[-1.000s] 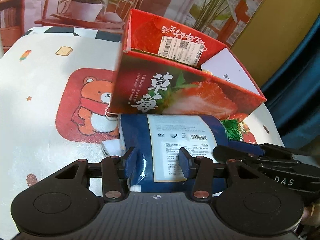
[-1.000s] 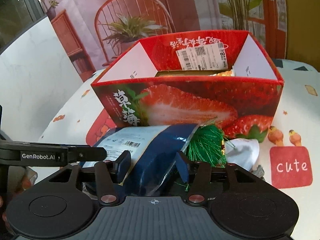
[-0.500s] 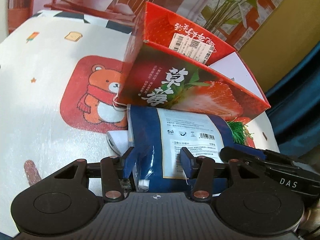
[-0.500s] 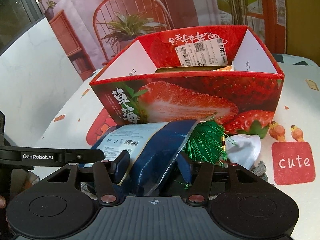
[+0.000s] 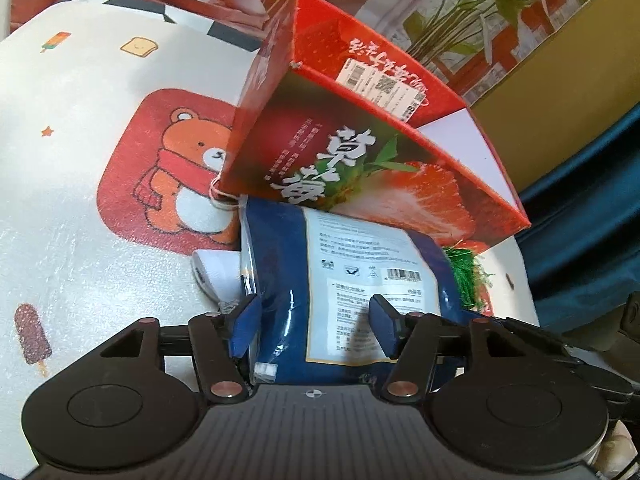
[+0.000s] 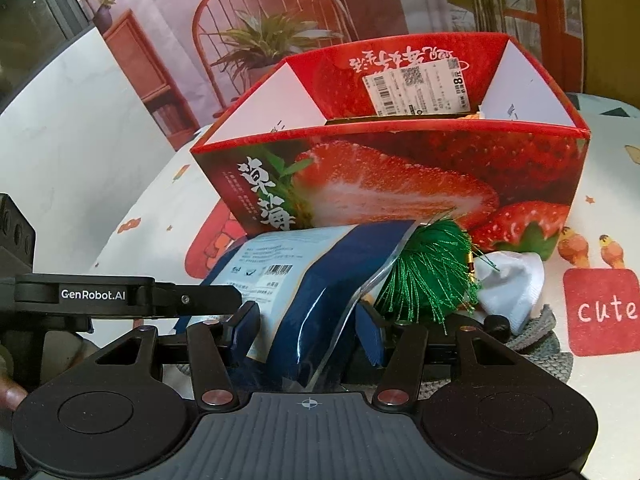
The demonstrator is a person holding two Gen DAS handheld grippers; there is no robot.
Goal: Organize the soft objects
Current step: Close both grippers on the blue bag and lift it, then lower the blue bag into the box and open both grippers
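Observation:
A soft blue packet with a white label (image 5: 352, 280) (image 6: 320, 276) is held between both grippers, just in front of the red strawberry box (image 5: 360, 160) (image 6: 400, 176). My left gripper (image 5: 314, 326) is shut on the packet's left end. My right gripper (image 6: 308, 332) is shut on its right end. A green tassel (image 6: 432, 276) lies beside the packet, with a white cloth (image 6: 516, 280) to its right. The box is open at the top; its contents are mostly hidden.
The table has a white cloth with cartoon prints, a bear patch (image 5: 172, 168) at left and a red "cute" patch (image 6: 604, 312) at right. A grey knitted item (image 6: 536, 344) lies under the right gripper. A white roll (image 5: 216, 272) lies left of the packet.
Both grippers have lifted with the packet and tilted; the box appears lower and nearer in the right view, and its top opening shows more.

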